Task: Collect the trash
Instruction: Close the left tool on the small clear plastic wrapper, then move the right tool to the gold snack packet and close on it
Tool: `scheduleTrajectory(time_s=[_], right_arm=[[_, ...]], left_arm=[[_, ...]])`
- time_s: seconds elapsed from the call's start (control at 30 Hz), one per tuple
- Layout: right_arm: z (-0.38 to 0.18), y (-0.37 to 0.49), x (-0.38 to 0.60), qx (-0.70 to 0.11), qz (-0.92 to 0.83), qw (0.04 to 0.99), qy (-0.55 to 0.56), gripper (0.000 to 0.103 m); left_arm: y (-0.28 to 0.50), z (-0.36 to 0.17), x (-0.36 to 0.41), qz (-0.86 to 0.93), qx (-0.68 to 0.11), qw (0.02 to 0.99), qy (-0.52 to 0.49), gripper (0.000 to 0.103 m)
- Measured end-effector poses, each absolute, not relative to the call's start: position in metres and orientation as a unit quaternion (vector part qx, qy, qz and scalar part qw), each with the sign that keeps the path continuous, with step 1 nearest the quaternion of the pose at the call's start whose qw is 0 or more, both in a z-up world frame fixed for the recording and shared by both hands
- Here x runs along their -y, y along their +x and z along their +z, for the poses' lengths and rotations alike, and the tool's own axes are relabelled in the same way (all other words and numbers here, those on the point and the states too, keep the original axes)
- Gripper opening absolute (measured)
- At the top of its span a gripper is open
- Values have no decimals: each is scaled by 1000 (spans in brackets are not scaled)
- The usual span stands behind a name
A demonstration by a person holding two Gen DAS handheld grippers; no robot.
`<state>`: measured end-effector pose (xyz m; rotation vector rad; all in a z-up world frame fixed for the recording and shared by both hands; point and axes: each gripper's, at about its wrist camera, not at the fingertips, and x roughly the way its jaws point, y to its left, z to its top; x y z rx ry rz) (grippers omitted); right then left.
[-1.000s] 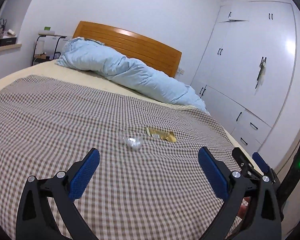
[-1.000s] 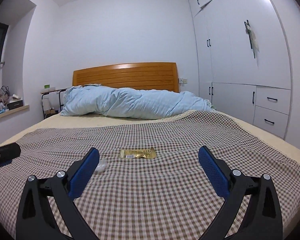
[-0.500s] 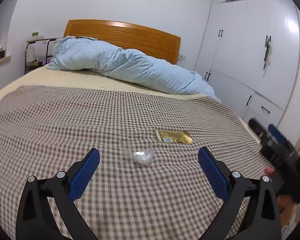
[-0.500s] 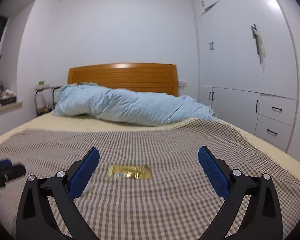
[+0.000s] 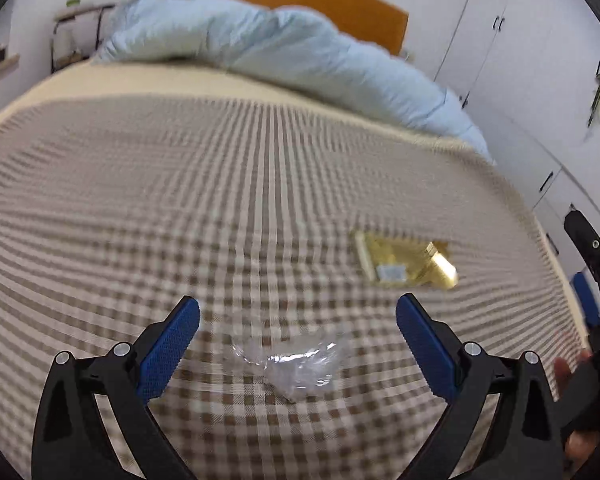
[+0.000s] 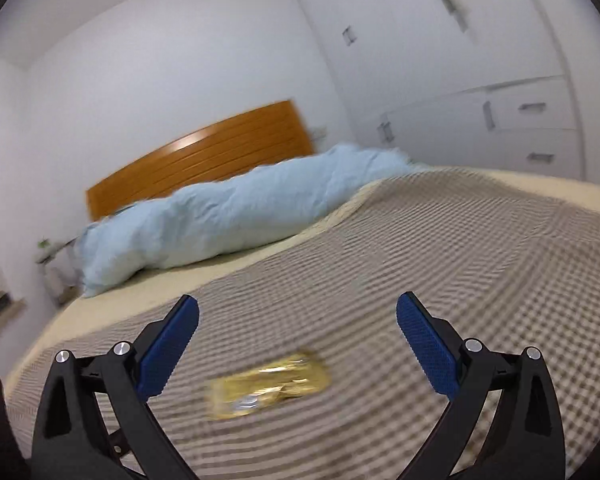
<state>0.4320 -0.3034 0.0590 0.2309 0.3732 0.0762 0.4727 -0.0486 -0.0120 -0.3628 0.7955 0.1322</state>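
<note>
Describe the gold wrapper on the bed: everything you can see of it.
The gold wrapper is a flat, oblong, shiny foil packet, crinkled, with a small pale label near one end. One end looks folded or torn up, though blur hides the detail. It lies flat on the checked blanket, apart from the clear plastic scrap nearby. Nothing grips it: the right gripper hangs open just over it, with the wrapper framed between its blue pads. I cannot tell whether it is empty.
</note>
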Motion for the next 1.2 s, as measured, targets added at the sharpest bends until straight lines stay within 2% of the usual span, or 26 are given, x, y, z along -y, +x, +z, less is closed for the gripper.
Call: scheduleTrajectory(time_s=[0.1,0.23,0.3,0.33,0.37,0.43,0.57,0.83,1.2], right_arm=[[46,444,313,-213,12,970,116,95],[37,451,317,-246,15,960,135,95],[39,448,314,-243,16,962,126,95],[39,449,309,-242,18,962,122,95],[39,449,306,-241,20,963,117,95],[39,446,299,-240,24,965,105,95],[36,447,290,-242,33,966,89,95],[32,447,267,-248,80,964,49,95],[14,476,156,-342,148,917,-139,95]], left_arm=[[483,-34,52,39,-433,884,-173,95],[480,-35,51,34,-428,886,-176,93],[478,-37,50,29,-428,886,-176,71],[477,-37,48,30,-431,885,-175,50],[468,-38,47,29,-429,885,-177,39],[459,-37,45,15,-425,884,-194,34],[452,-30,38,3,-400,890,-219,32],[427,4,14,41,-290,931,-216,32],[421,3,-8,53,-286,928,-232,32]])
